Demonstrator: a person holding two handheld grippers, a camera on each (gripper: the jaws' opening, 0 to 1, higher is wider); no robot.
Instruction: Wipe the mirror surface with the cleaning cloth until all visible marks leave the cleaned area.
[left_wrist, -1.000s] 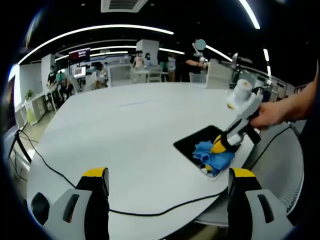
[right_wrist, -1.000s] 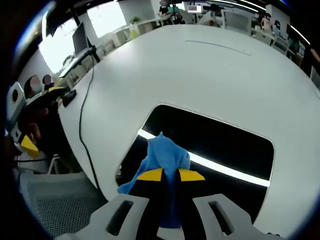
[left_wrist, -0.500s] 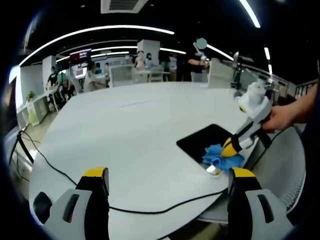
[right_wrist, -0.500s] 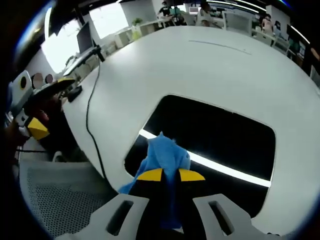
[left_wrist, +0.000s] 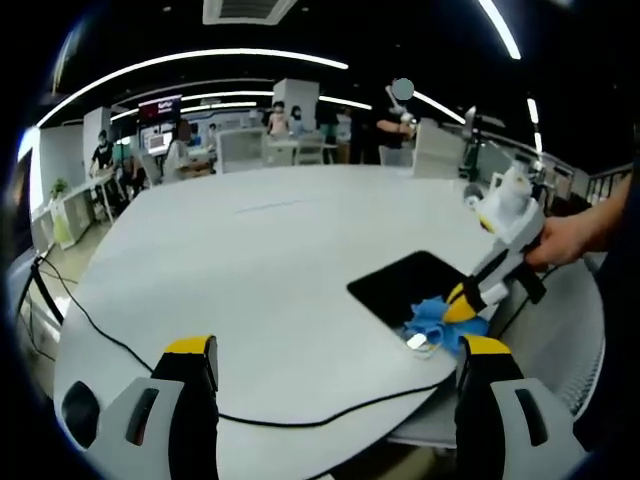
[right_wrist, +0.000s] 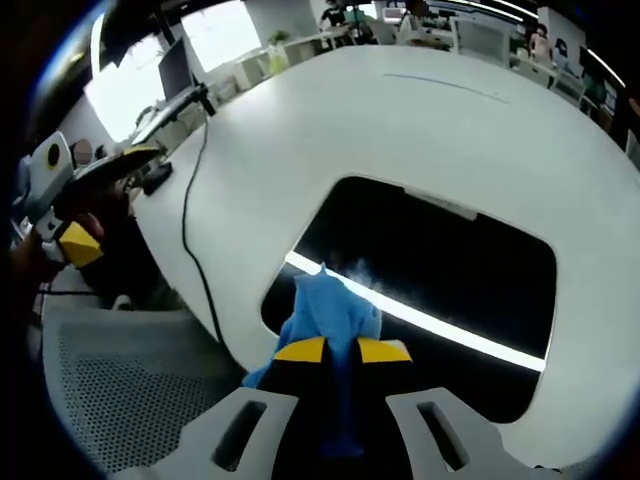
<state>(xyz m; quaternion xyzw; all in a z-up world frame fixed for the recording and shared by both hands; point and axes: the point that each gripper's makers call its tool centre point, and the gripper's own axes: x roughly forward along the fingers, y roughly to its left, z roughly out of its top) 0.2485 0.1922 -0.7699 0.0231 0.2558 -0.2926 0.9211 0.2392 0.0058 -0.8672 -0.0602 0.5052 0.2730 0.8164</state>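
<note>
In the right gripper view, the right tool (right_wrist: 341, 350) has its yellow-tipped jaws pinched closed on a blue cleaning cloth (right_wrist: 328, 318), pressing it onto the near edge of a dark rectangular mirror (right_wrist: 440, 280). The mirror lies flat on a white round bench (right_wrist: 400, 130), near its rim, and reflects a bright ceiling light strip. In the left gripper view, the left tool (left_wrist: 335, 352) hangs above the bench with jaws spread wide, holding nothing. A black cable (left_wrist: 110, 345) crosses the bench beneath it. Beyond stand distant desks and people.
</note>
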